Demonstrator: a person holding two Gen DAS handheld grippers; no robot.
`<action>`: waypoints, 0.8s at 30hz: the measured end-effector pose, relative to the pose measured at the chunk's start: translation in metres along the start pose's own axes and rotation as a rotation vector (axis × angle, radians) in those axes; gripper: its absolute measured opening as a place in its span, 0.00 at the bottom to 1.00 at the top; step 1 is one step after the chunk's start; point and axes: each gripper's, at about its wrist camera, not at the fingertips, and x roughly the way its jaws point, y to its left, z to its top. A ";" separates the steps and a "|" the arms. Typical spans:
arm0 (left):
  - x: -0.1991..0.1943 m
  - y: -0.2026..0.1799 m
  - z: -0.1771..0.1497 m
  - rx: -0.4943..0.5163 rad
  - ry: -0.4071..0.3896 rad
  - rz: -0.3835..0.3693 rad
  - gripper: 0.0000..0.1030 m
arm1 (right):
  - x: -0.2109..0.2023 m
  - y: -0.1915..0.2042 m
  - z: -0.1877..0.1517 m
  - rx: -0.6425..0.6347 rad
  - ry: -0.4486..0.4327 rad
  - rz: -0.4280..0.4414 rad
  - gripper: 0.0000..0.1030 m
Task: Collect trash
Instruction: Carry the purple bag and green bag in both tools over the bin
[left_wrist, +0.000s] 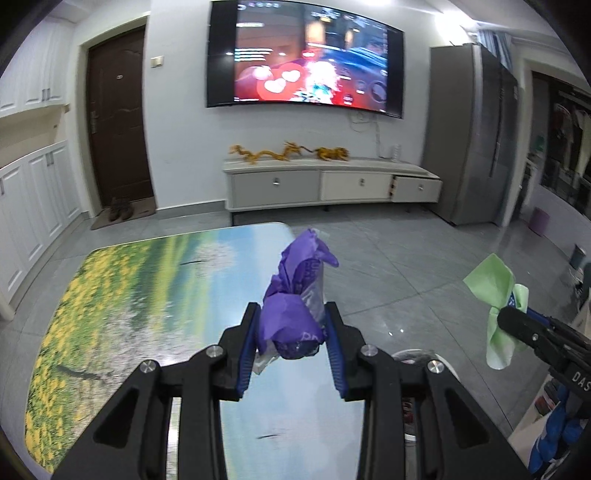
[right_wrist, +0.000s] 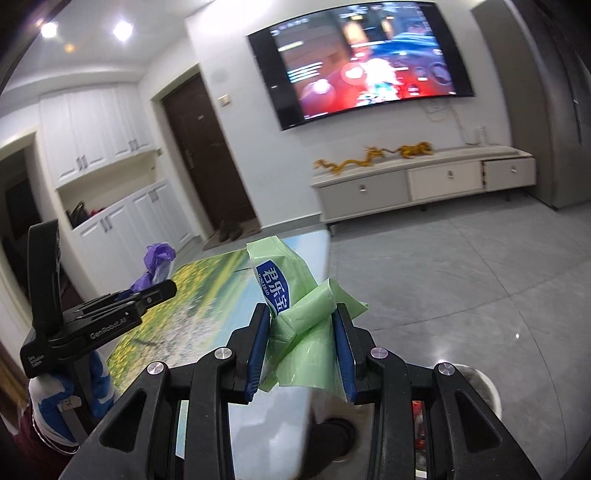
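Observation:
My left gripper (left_wrist: 291, 321) is shut on a crumpled purple wrapper (left_wrist: 295, 295) and holds it above the right part of the landscape-print table (left_wrist: 129, 314). My right gripper (right_wrist: 301, 325) is shut on a crumpled green wrapper (right_wrist: 295, 306) with a blue label, held above the table's right edge (right_wrist: 221, 295). The green wrapper also shows at the right of the left wrist view (left_wrist: 495, 295), in the right gripper (left_wrist: 508, 314). The purple wrapper shows at the left of the right wrist view (right_wrist: 155, 266), in the left gripper (right_wrist: 162, 290). A white bin rim (right_wrist: 484, 384) shows below the right gripper.
The white bin rim also peeks under the left gripper (left_wrist: 443, 363). A low TV cabinet (left_wrist: 332, 184) stands at the far wall under a wall TV (left_wrist: 306, 55). A grey fridge (left_wrist: 476, 136) is at the right. White cupboards (left_wrist: 33, 206) line the left wall. Grey tiled floor (left_wrist: 406, 266) lies beyond the table.

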 end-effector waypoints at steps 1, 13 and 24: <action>0.002 -0.007 0.000 0.007 0.004 -0.010 0.31 | -0.002 -0.009 -0.001 0.013 -0.001 -0.013 0.33; 0.043 -0.084 -0.003 0.081 0.095 -0.148 0.31 | -0.002 -0.075 -0.014 0.105 0.016 -0.104 0.33; 0.087 -0.130 -0.013 0.136 0.174 -0.199 0.31 | 0.017 -0.109 -0.023 0.166 0.056 -0.135 0.33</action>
